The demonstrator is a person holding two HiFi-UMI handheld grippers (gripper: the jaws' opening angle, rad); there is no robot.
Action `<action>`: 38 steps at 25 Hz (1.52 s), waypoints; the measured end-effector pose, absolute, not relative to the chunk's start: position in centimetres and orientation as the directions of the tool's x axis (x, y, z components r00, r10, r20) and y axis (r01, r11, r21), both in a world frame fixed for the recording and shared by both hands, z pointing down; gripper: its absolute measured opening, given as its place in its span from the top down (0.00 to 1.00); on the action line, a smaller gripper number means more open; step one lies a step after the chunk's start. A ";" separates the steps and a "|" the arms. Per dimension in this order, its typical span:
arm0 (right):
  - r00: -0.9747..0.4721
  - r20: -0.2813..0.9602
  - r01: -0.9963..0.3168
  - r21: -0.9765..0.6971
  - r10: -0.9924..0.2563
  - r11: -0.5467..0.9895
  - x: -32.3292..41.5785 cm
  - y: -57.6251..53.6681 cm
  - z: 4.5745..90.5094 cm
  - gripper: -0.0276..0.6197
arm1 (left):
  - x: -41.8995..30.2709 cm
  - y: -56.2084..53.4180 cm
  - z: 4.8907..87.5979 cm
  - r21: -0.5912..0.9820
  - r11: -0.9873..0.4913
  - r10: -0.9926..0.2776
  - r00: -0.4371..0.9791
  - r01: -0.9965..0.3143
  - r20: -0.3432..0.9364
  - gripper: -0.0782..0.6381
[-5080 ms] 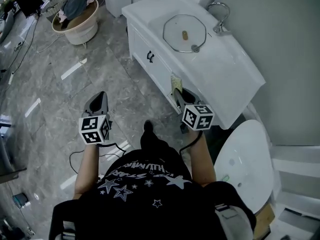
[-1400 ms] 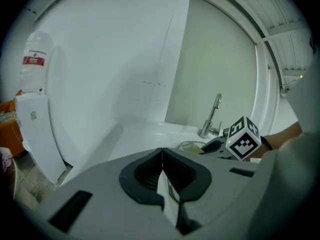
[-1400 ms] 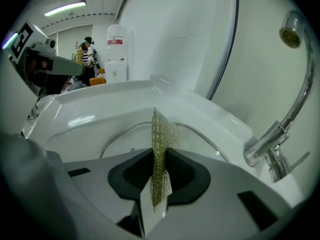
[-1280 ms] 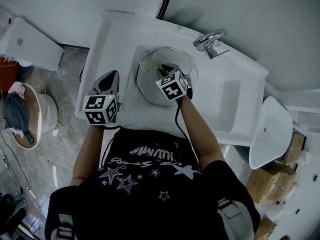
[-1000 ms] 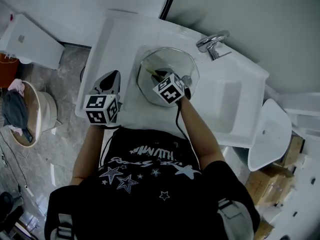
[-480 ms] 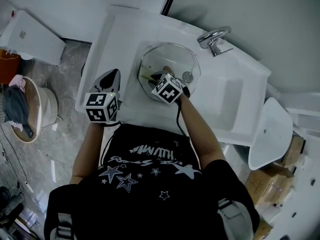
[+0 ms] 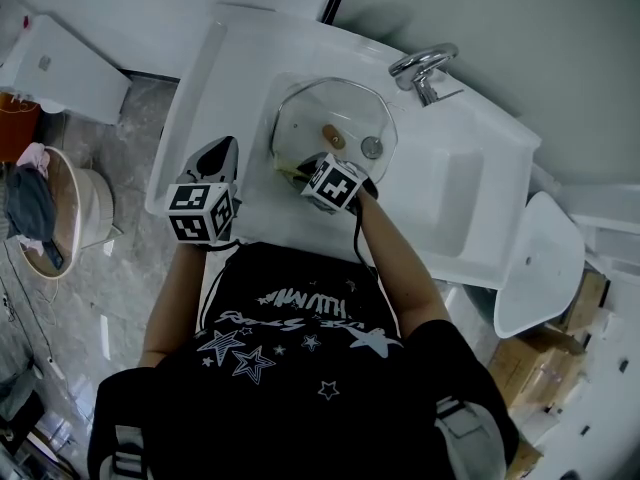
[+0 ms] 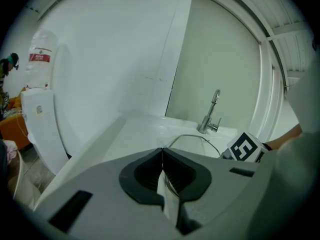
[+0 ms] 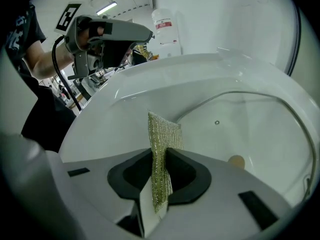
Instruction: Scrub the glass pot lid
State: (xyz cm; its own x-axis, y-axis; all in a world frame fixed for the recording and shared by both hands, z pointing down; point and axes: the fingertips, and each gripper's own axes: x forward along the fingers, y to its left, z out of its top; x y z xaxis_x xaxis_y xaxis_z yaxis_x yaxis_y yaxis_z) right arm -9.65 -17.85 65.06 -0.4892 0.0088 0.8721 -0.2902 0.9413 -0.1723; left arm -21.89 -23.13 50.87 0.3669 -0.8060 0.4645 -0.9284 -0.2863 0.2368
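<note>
bench: white, upper centre of frame
lid: lies on bench's middle
faucet: stands upper right of lid

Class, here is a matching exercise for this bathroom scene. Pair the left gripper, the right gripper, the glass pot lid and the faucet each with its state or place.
Things:
1. left gripper
2. right gripper
3. glass pot lid
4. faucet

States or places:
A. lying in the sink basin
B. shut on a scouring pad
C. chrome, standing behind the basin near the wall
D. shut, holding nothing

Pairs: 1-D, 2-B, 3-A, 4-C
</note>
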 end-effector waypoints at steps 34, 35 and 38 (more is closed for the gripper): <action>-0.241 0.745 -0.400 0.507 -0.622 0.763 -0.1 -31.7 56.1 0.85 | -19.8 -22.5 50.4 0.234 -0.342 -0.788 0.414 -0.910 0.456 0.88; -0.230 0.737 -0.394 0.526 -0.635 0.753 -0.1 -32.1 56.0 0.85 | -19.8 -22.4 50.4 0.236 -0.342 -0.788 0.414 -0.910 0.456 0.88; -0.198 0.723 -0.365 0.572 -0.662 0.734 0.1 -32.8 56.5 0.85 | -20.0 -22.2 50.4 0.239 -0.343 -0.784 0.417 -0.908 0.460 0.88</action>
